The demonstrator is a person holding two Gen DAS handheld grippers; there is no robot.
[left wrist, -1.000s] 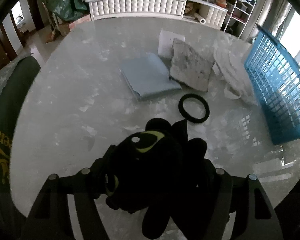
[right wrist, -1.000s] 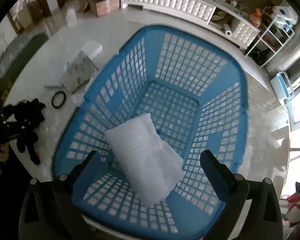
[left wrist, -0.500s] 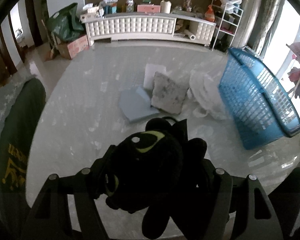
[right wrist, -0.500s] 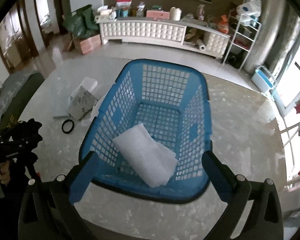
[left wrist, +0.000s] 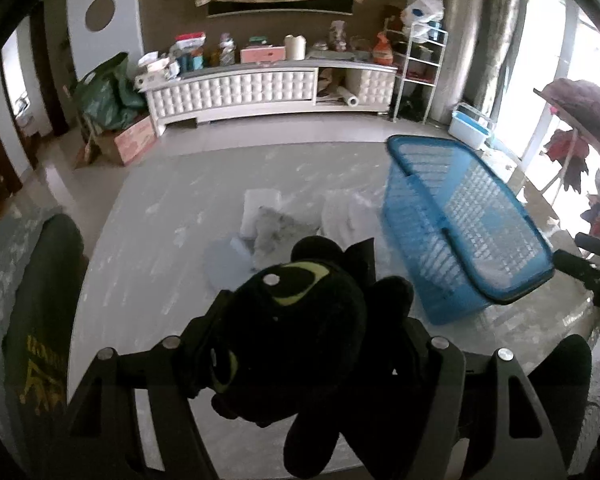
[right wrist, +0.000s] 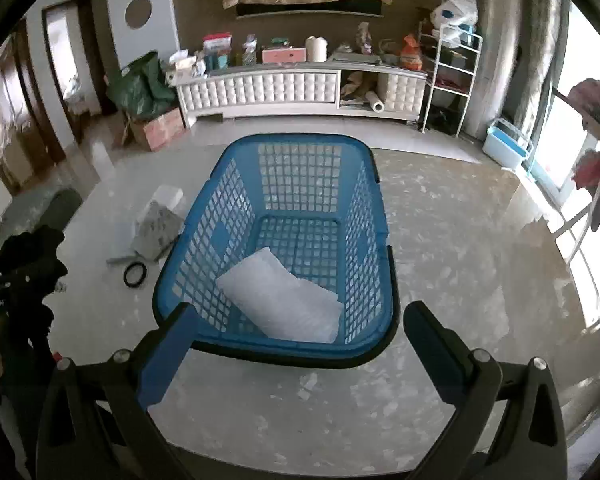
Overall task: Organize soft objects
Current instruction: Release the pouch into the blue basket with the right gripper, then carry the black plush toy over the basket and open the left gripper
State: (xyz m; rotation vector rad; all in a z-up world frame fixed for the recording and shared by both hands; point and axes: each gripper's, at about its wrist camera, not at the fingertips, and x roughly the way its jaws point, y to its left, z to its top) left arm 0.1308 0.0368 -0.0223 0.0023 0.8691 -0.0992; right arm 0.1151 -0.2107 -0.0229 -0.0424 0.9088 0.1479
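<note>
My left gripper [left wrist: 308, 332] is shut on a black plush toy [left wrist: 300, 312] with green eyes, held high above the grey marble table [left wrist: 160, 240]. The toy [right wrist: 28, 252] also shows at the left edge of the right wrist view. A blue slatted basket [right wrist: 300, 176] stands on the table with a white padded sheet [right wrist: 280, 304] lying inside. My right gripper [right wrist: 298, 312] hangs open and empty just before the basket's near rim. Left of the basket [left wrist: 516, 296] lie a grey cushion [left wrist: 272, 232], a pale blue cloth [left wrist: 224, 268], a white foam block [left wrist: 260, 204] and clear plastic wrap [left wrist: 344, 216].
A black ring [right wrist: 135, 274] lies on the table beside the grey cushion [right wrist: 156, 232]. A dark green chair back [left wrist: 40, 320] with yellow lettering stands at the table's left edge. A white cabinet [left wrist: 260, 92] runs along the far wall.
The left gripper has risen with the plush toy, so the table looks smaller and farther. The right gripper has drawn back from over the basket and rolled level; the white sheet stays inside.
</note>
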